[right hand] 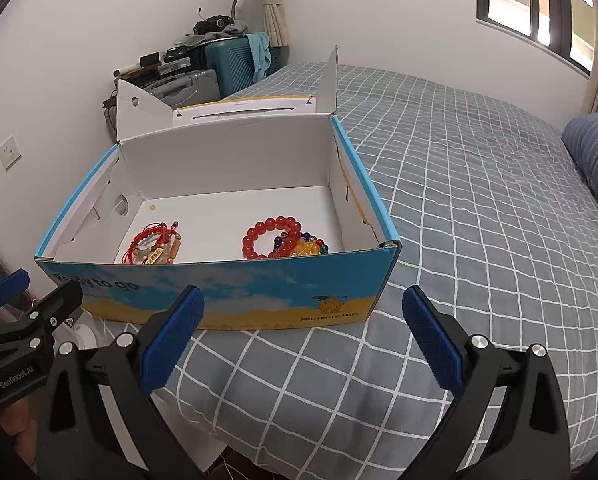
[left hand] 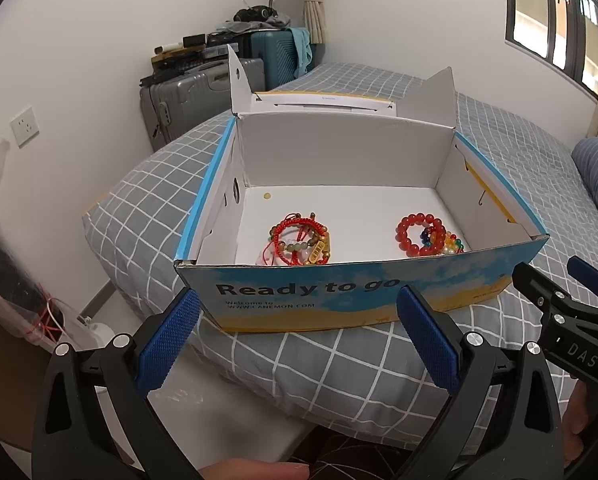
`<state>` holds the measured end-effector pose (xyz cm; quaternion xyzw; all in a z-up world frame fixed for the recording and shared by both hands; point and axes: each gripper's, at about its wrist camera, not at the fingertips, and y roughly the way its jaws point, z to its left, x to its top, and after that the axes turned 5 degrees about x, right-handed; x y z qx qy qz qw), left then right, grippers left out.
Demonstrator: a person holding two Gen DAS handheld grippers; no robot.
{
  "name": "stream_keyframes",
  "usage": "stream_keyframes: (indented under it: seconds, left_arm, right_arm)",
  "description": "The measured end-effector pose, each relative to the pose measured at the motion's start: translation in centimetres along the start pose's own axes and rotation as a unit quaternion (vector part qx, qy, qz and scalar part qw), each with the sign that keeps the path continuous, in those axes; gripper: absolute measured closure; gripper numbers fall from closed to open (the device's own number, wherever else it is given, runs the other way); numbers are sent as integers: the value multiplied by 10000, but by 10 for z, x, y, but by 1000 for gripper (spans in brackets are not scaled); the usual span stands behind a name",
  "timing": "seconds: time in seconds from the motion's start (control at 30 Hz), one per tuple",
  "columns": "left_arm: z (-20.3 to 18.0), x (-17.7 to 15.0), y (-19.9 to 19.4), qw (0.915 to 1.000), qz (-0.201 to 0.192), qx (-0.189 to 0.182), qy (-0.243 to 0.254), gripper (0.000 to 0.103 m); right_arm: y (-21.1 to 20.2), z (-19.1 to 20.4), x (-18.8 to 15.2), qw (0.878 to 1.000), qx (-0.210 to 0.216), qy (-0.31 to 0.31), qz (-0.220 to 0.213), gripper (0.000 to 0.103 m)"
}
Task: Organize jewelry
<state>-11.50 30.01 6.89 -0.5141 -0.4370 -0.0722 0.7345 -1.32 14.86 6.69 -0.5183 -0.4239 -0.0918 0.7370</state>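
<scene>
Hovering side by side just short of the box's [left hand: 339, 292] printed front wall, left claw [left hand: 299, 340] and right claw [right hand: 303, 336] both have jaws spread wide, nothing between the pads. Box sits open on the bed [right hand: 459, 200], lid flaps up at the far side. Inside on the white floor, near the front wall: red cord bracelets [left hand: 299, 240] with gold charms at left, red bead bracelet [left hand: 419, 232] at right, touching a multicoloured bead strand [left hand: 447, 244]; the two groups well apart.
</scene>
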Motion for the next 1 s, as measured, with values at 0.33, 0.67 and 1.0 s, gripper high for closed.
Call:
stream_keyframes:
  seconds: [0.33, 0.67, 1.0]
  left_arm:
    - [0, 0, -3, 10000, -14, -13, 15, 6]
    - [-3, 0, -5, 10000, -11, 0, 53, 6]
    - [-5, -2, -3, 9999, 28, -138, 66, 6]
  right_arm:
    - [-2, 2, -1, 10000, -7, -25, 3, 8]
    - [-2, 3, 0, 10000, 21, -17, 23, 8]
    - [-2, 2, 1, 10000, 37, -37, 8, 8]
